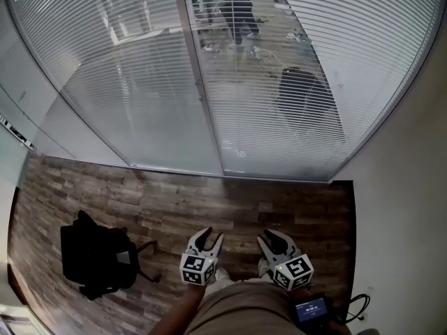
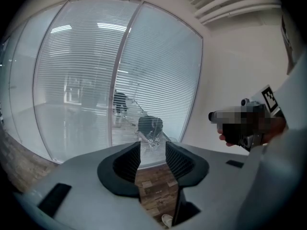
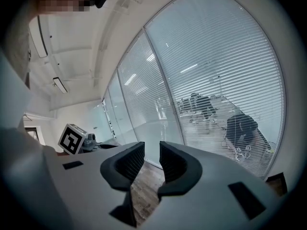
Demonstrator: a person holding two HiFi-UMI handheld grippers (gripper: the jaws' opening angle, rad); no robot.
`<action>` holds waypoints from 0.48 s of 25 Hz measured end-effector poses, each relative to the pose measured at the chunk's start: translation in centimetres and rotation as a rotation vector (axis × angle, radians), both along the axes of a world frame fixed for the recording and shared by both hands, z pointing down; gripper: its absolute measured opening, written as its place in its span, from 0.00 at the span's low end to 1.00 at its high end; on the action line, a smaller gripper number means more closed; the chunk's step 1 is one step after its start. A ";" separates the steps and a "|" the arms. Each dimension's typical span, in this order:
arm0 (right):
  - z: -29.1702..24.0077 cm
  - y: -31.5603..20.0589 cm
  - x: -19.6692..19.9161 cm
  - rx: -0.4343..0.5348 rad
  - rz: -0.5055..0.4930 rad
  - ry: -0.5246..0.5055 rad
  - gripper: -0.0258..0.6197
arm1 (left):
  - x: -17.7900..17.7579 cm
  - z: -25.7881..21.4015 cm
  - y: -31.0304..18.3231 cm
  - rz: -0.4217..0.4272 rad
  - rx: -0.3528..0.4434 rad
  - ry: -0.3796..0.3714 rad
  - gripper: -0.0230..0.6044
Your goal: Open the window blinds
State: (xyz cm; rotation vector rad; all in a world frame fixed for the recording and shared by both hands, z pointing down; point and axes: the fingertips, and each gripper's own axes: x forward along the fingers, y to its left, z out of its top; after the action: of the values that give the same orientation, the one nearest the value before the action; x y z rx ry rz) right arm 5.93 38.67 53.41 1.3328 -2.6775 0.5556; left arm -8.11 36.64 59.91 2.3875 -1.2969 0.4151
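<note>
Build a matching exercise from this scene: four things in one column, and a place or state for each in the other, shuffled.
Things:
1. blinds
2. black bag
3. left gripper
4. small screen

Places or states:
A. on the wooden floor, at the left of the head view
B. jaws apart, nothing between them
C. hanging lowered
D. lit blue, at the bottom right of the head view

Pairs: 1-C, 2-A, 3-B, 4-D

A tall window (image 1: 126, 82), split by a grey metal post (image 1: 202, 89), fills the far side, and a plain white wall (image 1: 405, 187) meets it at the right. The floor (image 1: 230, 201) is grey-brown wood plank, with a black bag (image 1: 98, 260) on it at the left. Beyond the glass, dark office chairs (image 1: 302, 93) stand in a bright room.
</note>
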 end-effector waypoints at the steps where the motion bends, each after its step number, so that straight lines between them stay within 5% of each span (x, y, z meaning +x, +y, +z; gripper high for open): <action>1: 0.0 -0.2 0.0 0.003 -0.001 -0.002 0.20 | 0.1 0.1 -0.2 0.004 0.001 -0.001 0.29; 12: -0.1 -2.9 0.4 0.028 -0.004 -0.015 0.20 | 0.8 -0.3 -2.9 0.005 0.016 0.002 0.29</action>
State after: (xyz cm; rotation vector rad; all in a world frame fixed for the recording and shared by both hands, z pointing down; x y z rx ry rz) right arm 6.29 35.74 53.27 1.3357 -2.7089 0.5324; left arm -7.26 33.72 59.63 2.4037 -1.2983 0.4050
